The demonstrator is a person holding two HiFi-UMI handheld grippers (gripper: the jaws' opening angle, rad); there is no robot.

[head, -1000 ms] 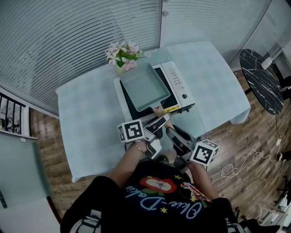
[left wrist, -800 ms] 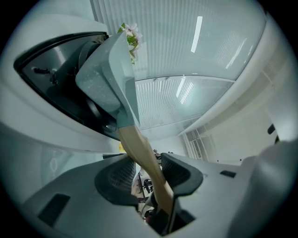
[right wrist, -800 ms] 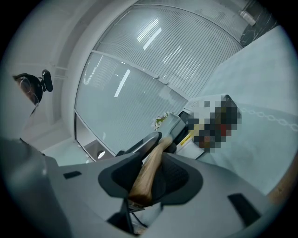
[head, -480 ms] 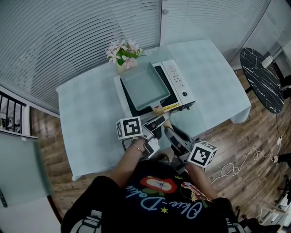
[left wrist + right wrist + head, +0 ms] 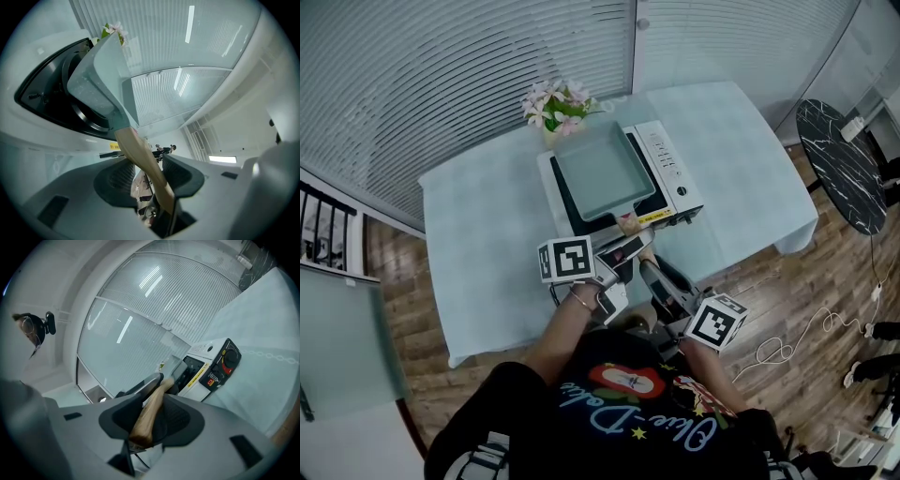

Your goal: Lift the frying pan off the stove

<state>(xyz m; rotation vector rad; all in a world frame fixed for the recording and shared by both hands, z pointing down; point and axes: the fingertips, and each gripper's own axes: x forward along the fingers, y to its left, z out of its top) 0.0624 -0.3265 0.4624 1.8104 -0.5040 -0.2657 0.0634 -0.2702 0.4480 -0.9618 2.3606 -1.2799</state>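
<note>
Tongs: left tongs (image 5: pixel 150 173) clamped on the wooden handle (image 5: pixel 140 154); right tongs (image 5: pixel 151 417) clamped on the same handle, nearer its free end.
Frying pan (image 5: pixel 603 171): square, over the black top of the stove (image 5: pixel 673 178), mid-bench (image 5: pixel 487 234). Handle points at the person. Can't tell if its base is clear of the glass yet.
Lift: raise both tongs together, straight up. All the weight sits beyond the grip, so I expect the far edge to dip. Keep both clamps tight, no twist between them.
Pan contents: nothing visible, bare pale interior.
Flowers (image 5: pixel 558 101): just behind the stove's far corner; their pot is mostly hidden.
</note>
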